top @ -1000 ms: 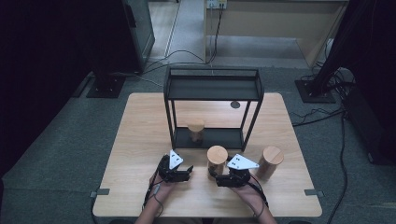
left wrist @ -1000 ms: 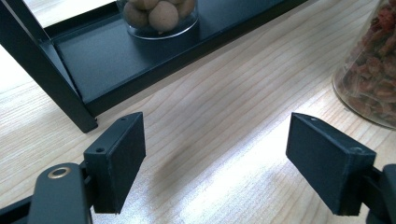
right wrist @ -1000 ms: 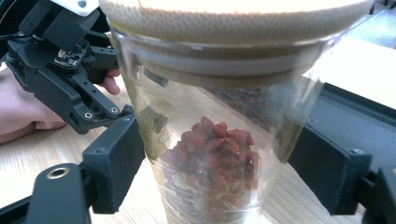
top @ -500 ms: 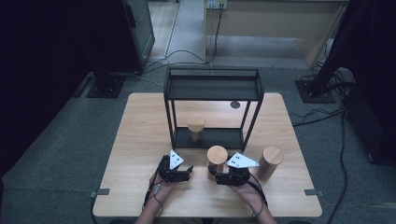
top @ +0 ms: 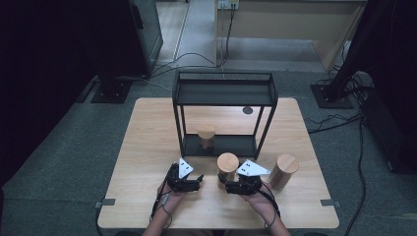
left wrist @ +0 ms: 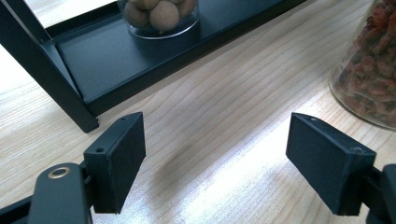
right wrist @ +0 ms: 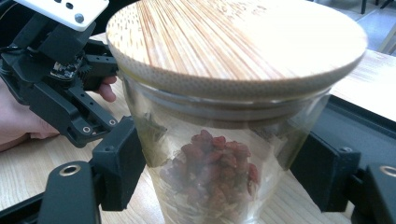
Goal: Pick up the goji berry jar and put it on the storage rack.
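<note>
High view first: the wooden table (top: pixel 147 147) carries a black two-tier rack (top: pixel 223 93) at its middle, and the person's two hands come in from the near edge. On the rack's bottom shelf stands a small jar of round brown balls (top: pixel 206 137) with a wooden lid. Just in front of the rack, on the bare tabletop, stands the jar with the bamboo lid (top: pixel 227 167), and the right gripper (top: pixel 231 186) is right up against it from the person's side. A third lidded jar (top: pixel 284 170) stands off to the right, apart from both hands.

Over to the right gripper view: the glass jar (right wrist: pixel 219 154) sits squarely between the two black jaws, upright, with dried red berries and some pale bits in its lower half and the round bamboo lid (right wrist: pixel 233 42) on top. The left pad lies against the glass; the right pad is at the wall too, though whether it truly presses there I cannot tell. Call it jaws set around the jar, contact clear on one side.

The left gripper (top: pixel 196 183) rests low on the table beside it, released, nothing in it. In the left gripper view its jaws stand apart over plain wood grain, the rack's bottom shelf (left wrist: pixel 154 51) lies ahead, and the berry jar (left wrist: pixel 369 70) shows at the right edge.
</note>
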Available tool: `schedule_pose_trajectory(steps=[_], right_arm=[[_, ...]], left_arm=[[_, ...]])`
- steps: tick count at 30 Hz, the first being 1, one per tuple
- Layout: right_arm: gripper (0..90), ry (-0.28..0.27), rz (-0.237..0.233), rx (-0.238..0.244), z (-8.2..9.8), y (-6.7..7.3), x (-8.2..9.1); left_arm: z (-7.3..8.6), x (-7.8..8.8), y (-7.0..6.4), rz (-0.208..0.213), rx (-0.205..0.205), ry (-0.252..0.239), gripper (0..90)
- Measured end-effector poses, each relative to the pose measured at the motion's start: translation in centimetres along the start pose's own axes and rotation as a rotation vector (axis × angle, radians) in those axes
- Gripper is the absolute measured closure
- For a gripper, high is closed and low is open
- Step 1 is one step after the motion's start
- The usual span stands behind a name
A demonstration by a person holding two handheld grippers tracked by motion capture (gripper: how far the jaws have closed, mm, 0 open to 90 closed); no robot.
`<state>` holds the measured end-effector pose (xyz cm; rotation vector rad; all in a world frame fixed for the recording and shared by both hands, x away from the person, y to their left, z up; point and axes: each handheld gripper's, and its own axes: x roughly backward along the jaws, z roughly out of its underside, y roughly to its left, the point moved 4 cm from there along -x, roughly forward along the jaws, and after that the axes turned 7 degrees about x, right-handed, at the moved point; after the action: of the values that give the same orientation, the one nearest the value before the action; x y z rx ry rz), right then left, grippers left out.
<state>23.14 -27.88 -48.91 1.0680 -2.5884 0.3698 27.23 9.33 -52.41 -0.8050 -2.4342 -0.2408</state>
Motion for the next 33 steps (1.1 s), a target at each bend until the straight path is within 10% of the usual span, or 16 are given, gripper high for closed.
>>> schedule_pose_trajectory(steps=[15, 27, 33], right_arm=[[25.0, -0.003, 0.037, -0.037, 0.1, 0.5, 0.3], [25.0, -0.043, 0.023, 0.032, -0.2, 0.6, 0.5], [25.0, -0.026, 0.031, 0.014, -0.4, 0.6, 0.5]], left_arm=[[-0.1, -0.1, -0.1, -0.005, -0.006, 0.004, 19.9], [-0.3, -0.3, -1.0, -0.034, -0.061, 0.027, 20.0], [-0.4, -0.3, -0.3, -0.015, -0.016, 0.034, 19.9]])
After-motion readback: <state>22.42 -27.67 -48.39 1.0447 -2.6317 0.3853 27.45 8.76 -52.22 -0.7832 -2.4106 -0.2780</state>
